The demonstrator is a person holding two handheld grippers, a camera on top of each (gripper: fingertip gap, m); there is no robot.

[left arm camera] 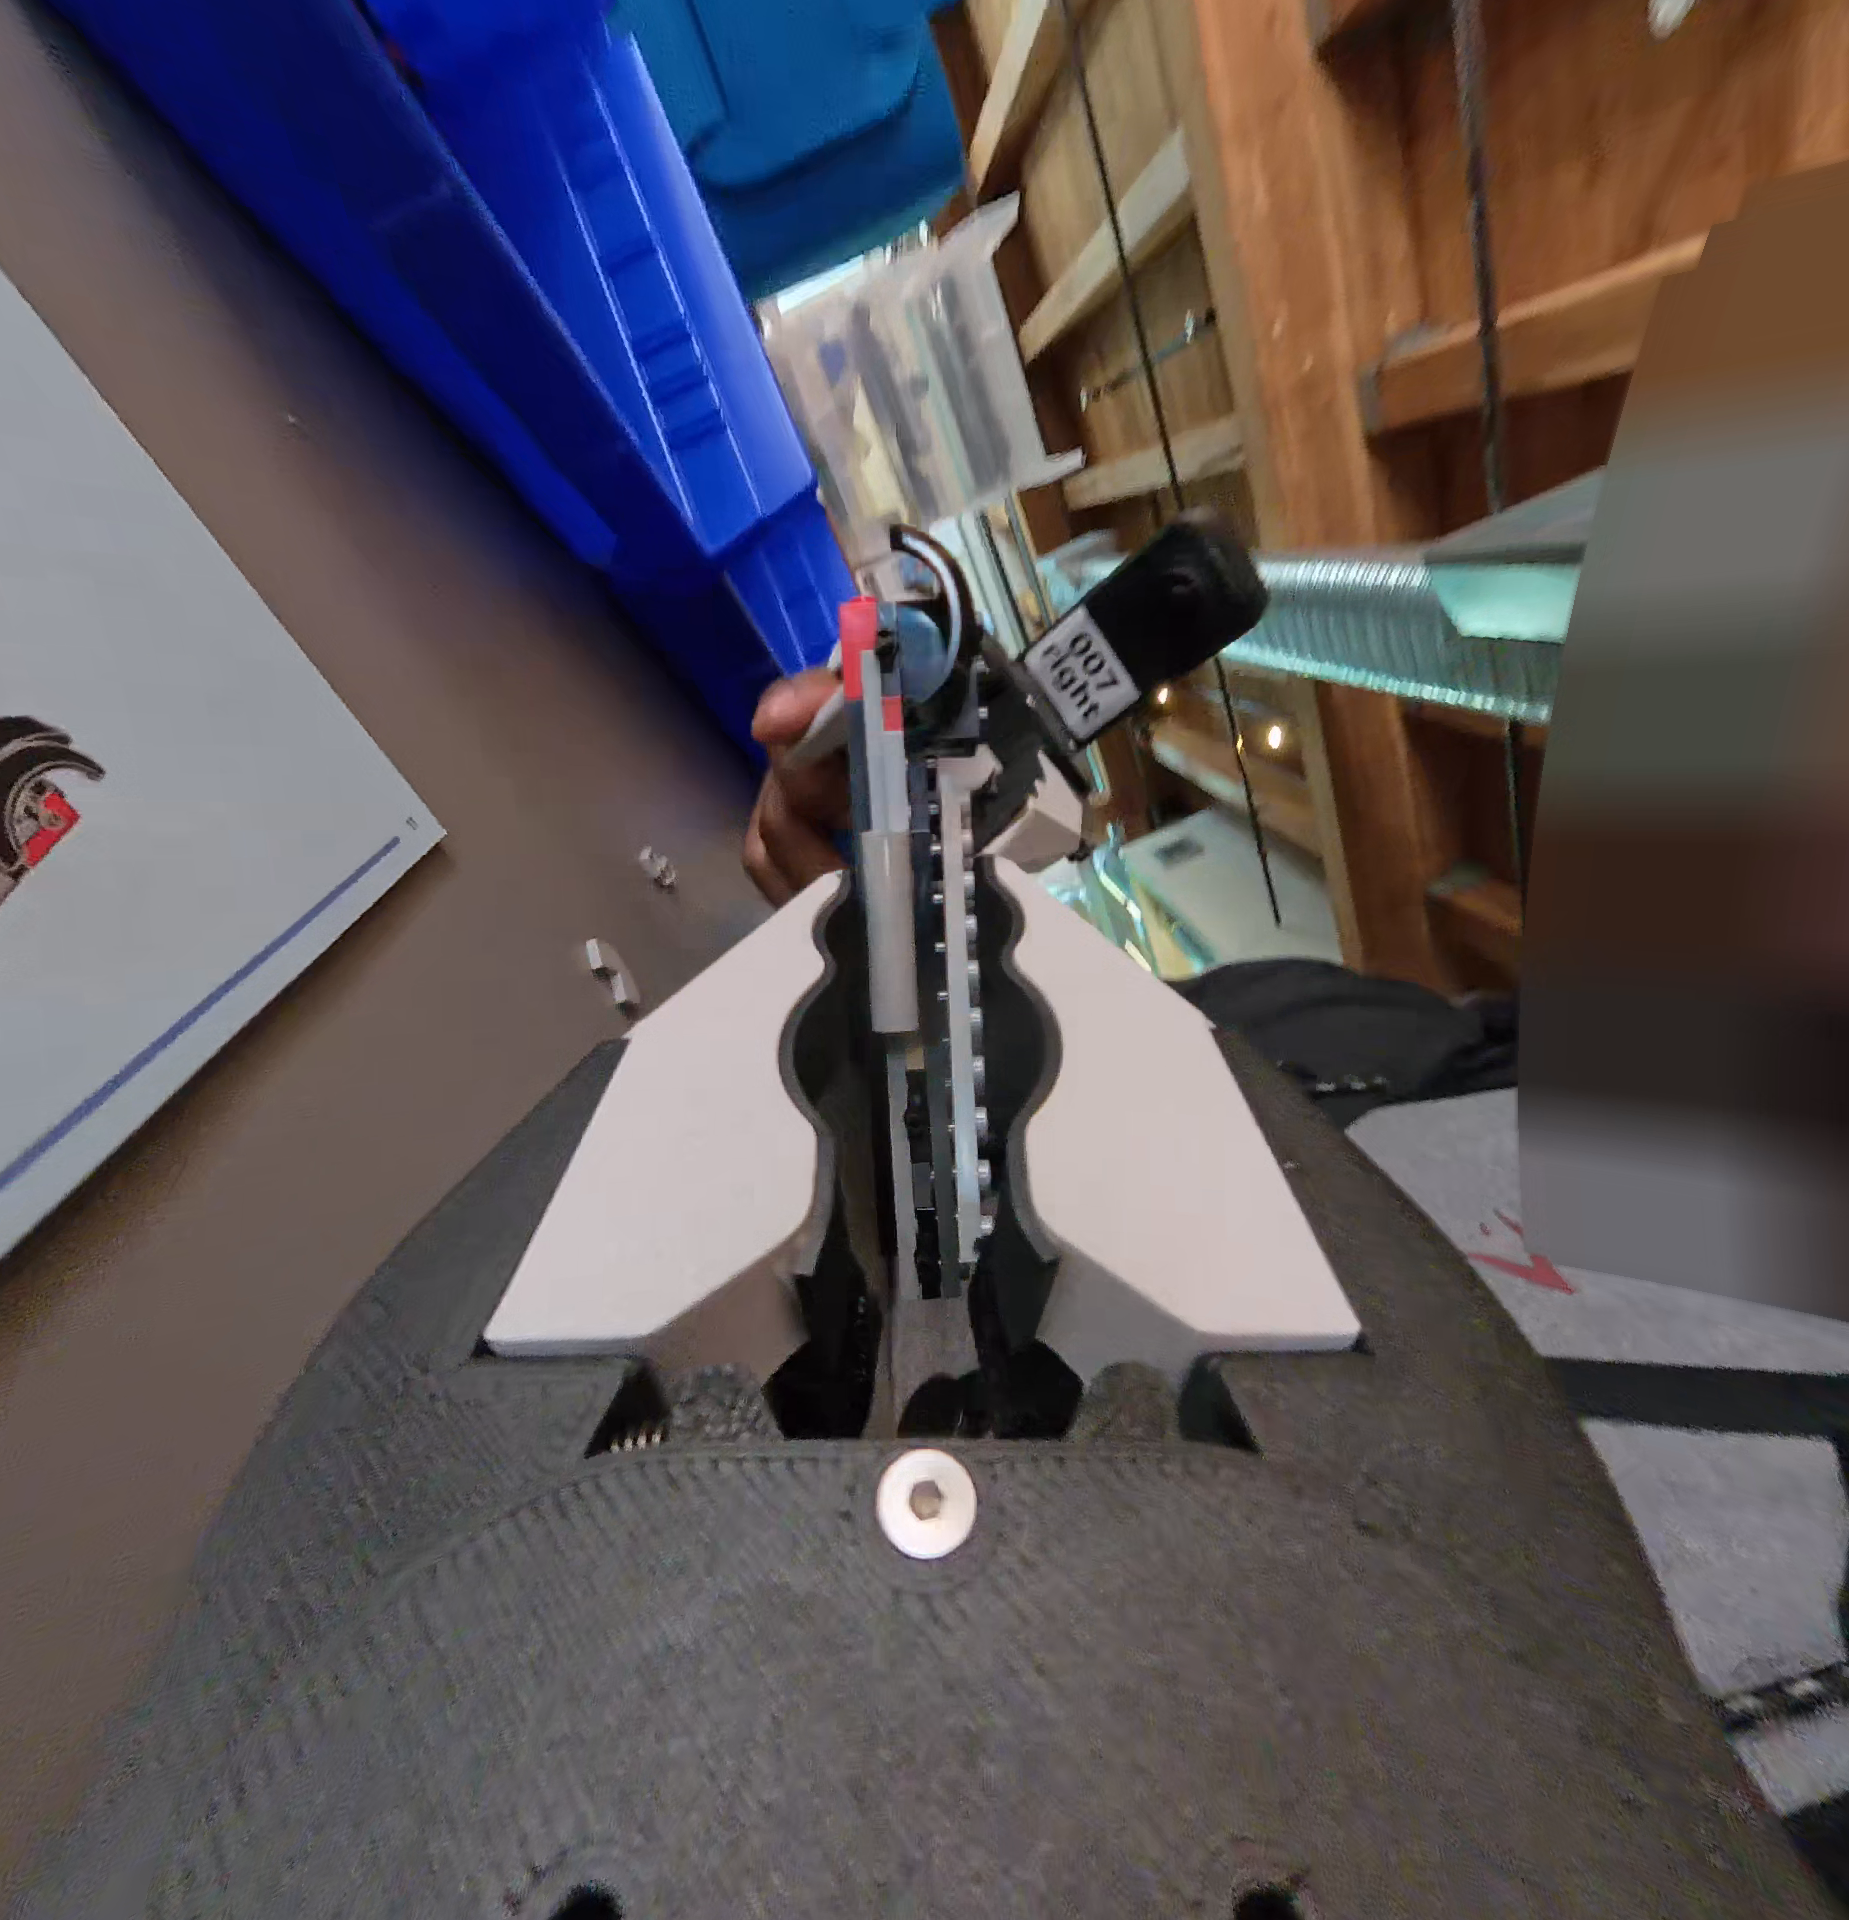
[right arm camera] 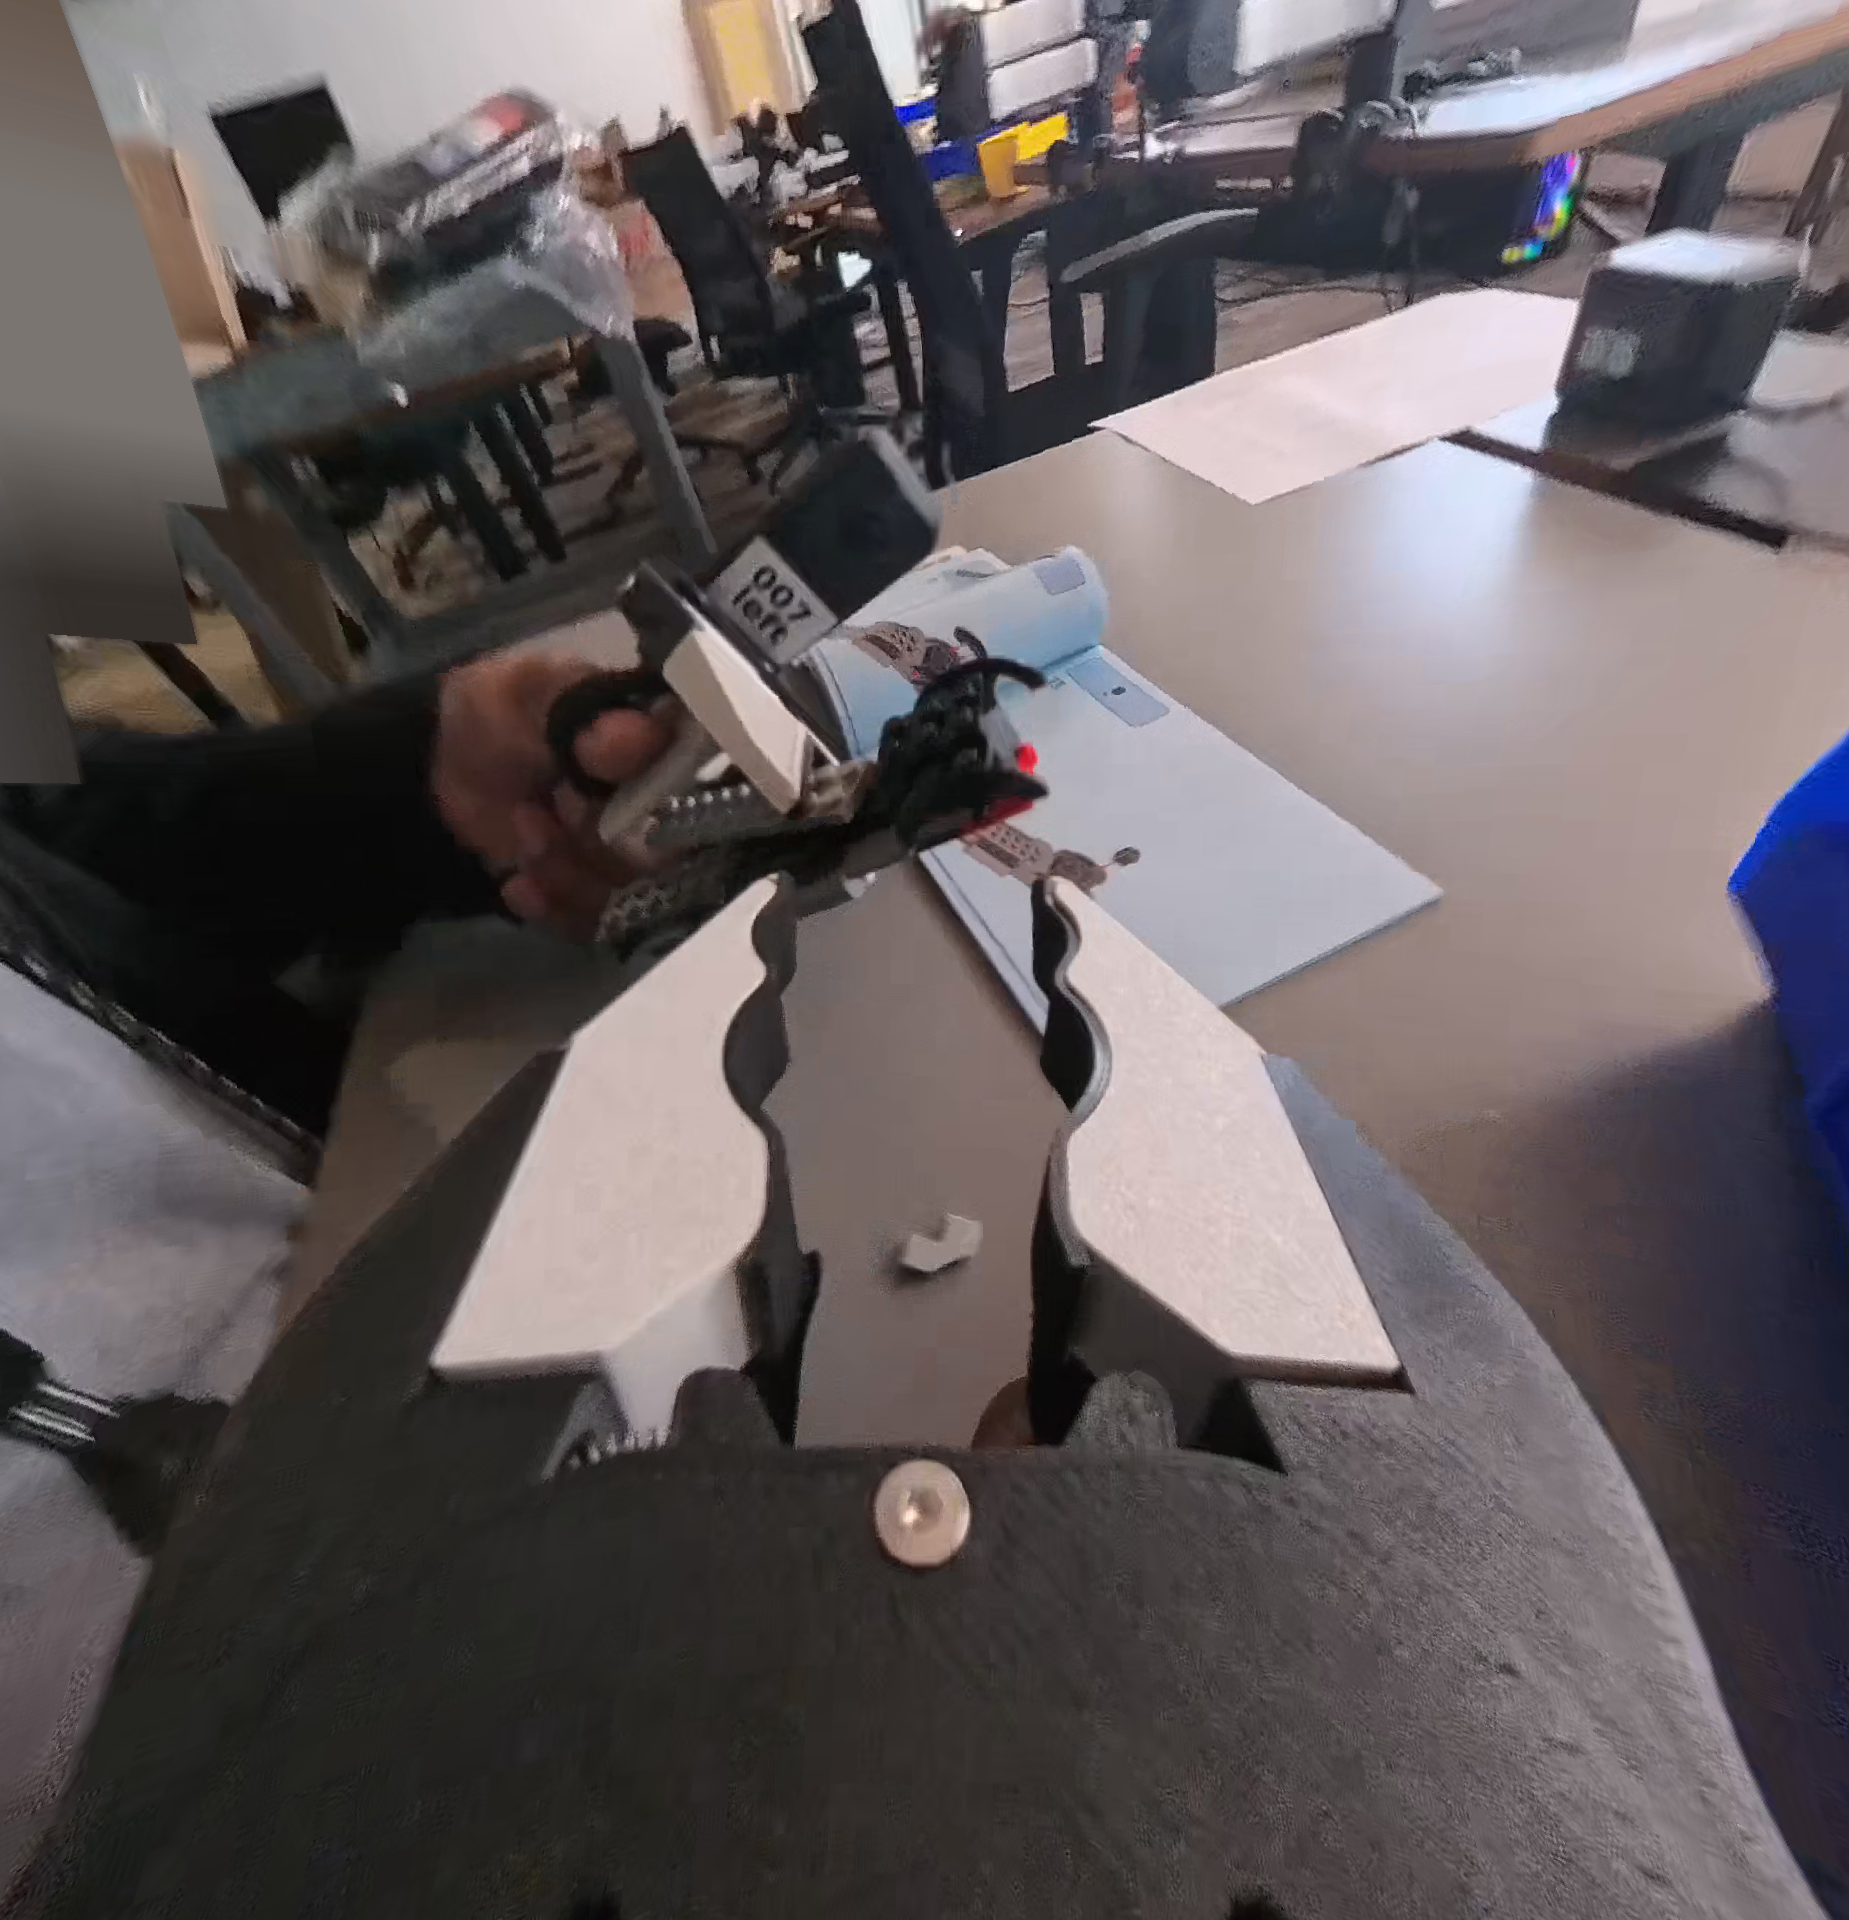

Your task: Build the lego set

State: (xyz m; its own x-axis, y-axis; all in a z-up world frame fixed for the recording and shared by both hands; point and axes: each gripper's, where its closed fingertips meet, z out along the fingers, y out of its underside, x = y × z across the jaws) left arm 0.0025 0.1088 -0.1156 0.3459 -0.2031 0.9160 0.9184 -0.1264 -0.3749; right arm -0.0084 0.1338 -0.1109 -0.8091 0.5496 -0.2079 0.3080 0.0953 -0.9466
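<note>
The lego model (left arm camera: 915,935), its long axis along the fingers, is pinched by the left gripper (left arm camera: 920,883), just ahead of the spread, empty right gripper (right arm camera: 909,894).

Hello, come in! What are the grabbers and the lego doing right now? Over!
Left gripper shut on lego model, held off table. Right gripper open, empty, near model. Loose grey piece on table. Nothing blocking.
</note>
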